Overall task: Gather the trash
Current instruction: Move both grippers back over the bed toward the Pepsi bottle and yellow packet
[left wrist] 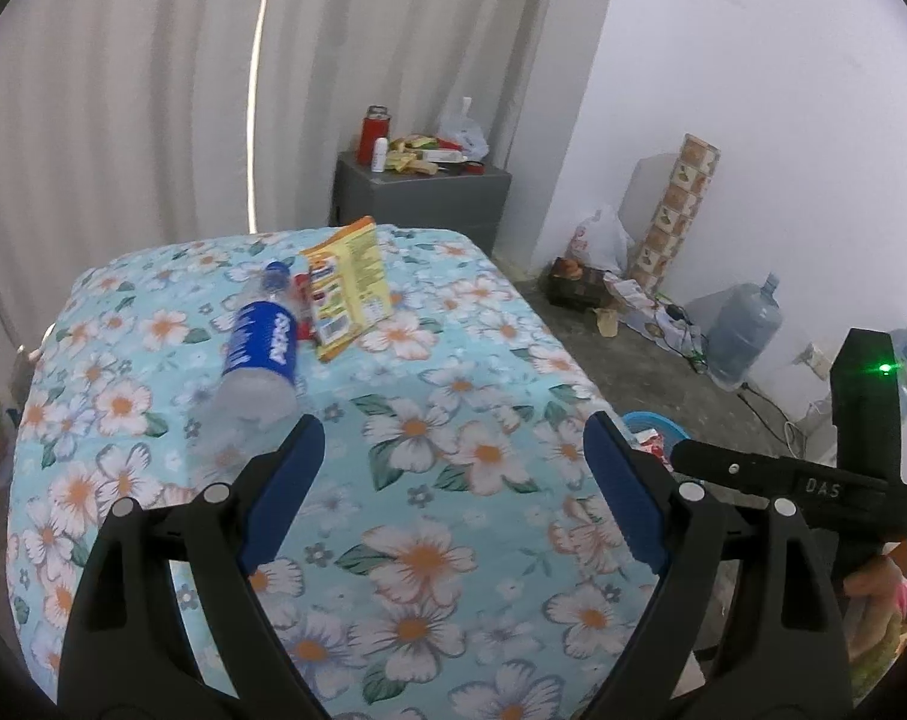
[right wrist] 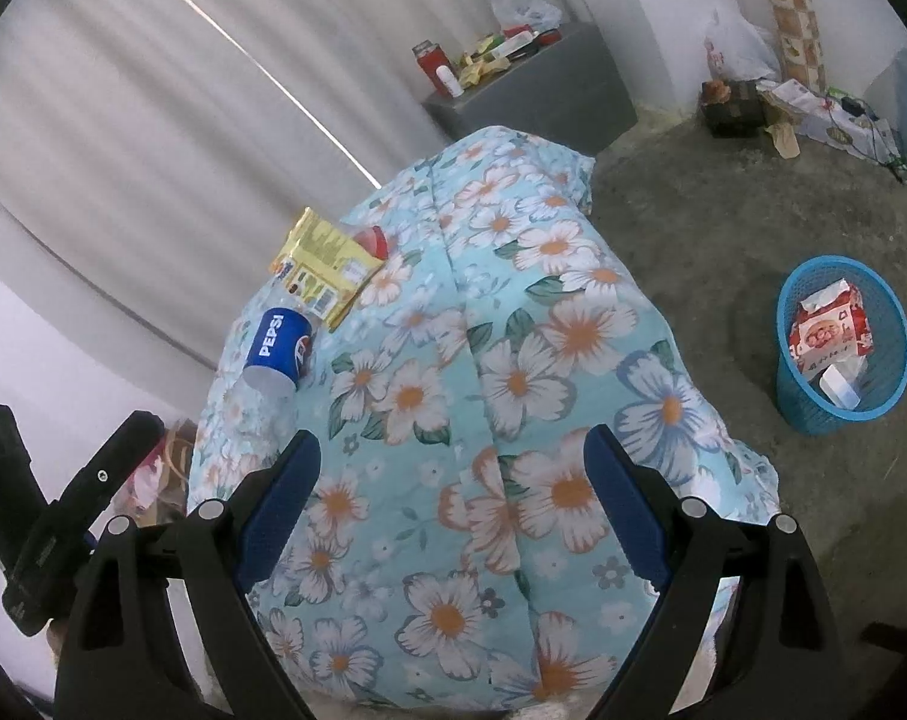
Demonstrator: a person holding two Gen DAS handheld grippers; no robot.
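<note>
So both my left gripper (left wrist: pixel 453 468) and right gripper (right wrist: pixel 453 480) were spread wide with nothing in them, the Pepsi bottle (left wrist: pixel 258 354) lay on the bed (left wrist: pixel 453 540) touching the yellow wrapper (left wrist: pixel 348 288), so I figured grab it mid-label, squarely.

The yellow packet (left wrist: pixel 348 285) hides most of a red thing (right wrist: pixel 374 241) behind it, the basket (left wrist: pixel 657 423) shows only a sliver past the bed's (left wrist: pixel 453 480) edge, and the cabinet's (left wrist: pixel 420 195) clutter is too small to tell.
</note>
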